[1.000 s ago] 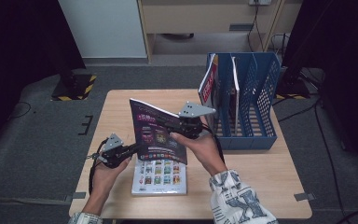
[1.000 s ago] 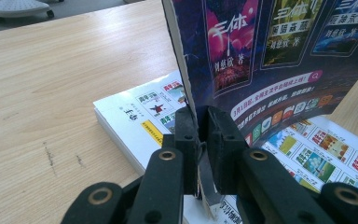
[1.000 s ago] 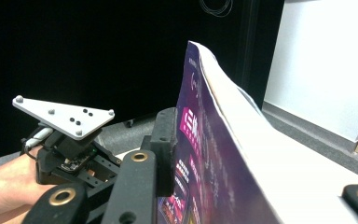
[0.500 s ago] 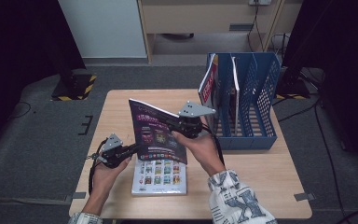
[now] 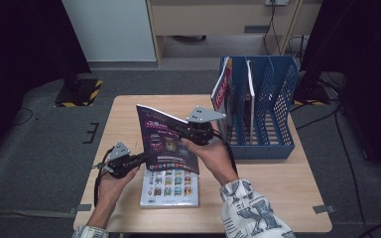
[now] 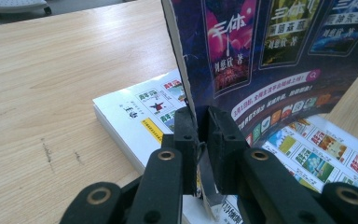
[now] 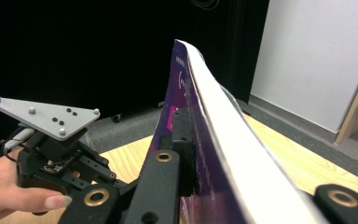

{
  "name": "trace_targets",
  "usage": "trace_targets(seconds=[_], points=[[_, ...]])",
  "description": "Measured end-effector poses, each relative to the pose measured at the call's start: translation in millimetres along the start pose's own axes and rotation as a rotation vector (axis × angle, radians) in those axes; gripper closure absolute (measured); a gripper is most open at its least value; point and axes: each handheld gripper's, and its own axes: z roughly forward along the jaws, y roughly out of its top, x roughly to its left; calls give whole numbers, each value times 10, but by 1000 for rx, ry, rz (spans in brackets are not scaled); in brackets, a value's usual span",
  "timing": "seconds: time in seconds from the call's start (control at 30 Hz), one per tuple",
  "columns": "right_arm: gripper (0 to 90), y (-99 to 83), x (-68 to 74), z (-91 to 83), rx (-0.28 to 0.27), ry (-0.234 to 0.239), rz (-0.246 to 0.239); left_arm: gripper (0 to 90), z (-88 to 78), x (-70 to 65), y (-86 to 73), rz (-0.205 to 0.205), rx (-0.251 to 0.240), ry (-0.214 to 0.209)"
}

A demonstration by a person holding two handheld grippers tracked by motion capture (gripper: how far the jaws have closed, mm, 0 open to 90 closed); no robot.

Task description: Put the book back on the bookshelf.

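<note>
A purple-covered book stands tilted on its lower edge above a white book that lies flat on the table. My left gripper is shut on the purple book's lower left corner. In the left gripper view the two pads of the left gripper pinch the purple book near its spine, just over the white book. My right gripper is shut on the purple book's upper right edge. In the right gripper view the right gripper clamps the book between its jaws.
A blue file rack stands at the table's right rear, with a red-covered book and a thin white one upright in it. The wooden table has bare room at front right. The left gripper and its hand appear in the right gripper view.
</note>
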Motion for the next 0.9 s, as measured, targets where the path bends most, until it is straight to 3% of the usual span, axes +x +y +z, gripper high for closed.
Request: trace_targets(seconds=[0.13, 0.27, 0.3, 0.33, 0.37, 0.57, 0.77, 0.9], points=[[840, 1, 5, -22, -17, -10, 1, 765, -13, 29, -12, -24, -26, 7], [840, 18, 29, -27, -30, -10, 1, 574, -40, 127, -56, -79, -30, 52], [840, 33, 31, -33, -37, -12, 0, 463, -46, 160, -70, -94, -28, 64], [840, 33, 31, -33, -37, -12, 0, 463, -51, 183, -79, -108, -26, 72], [841, 50, 29, -46, -44, -17, -2, 384, -63, 221, -93, -120, -21, 94], [841, 76, 15, -93, -52, -29, -7, 240, -86, 365, -170, -122, 36, 193], [841, 97, -59, -210, -70, -51, 15, 111, -84, 466, -243, -116, 89, 234], [841, 138, -63, -284, -79, -63, 8, 64, -58, 507, -294, -133, 136, 262]])
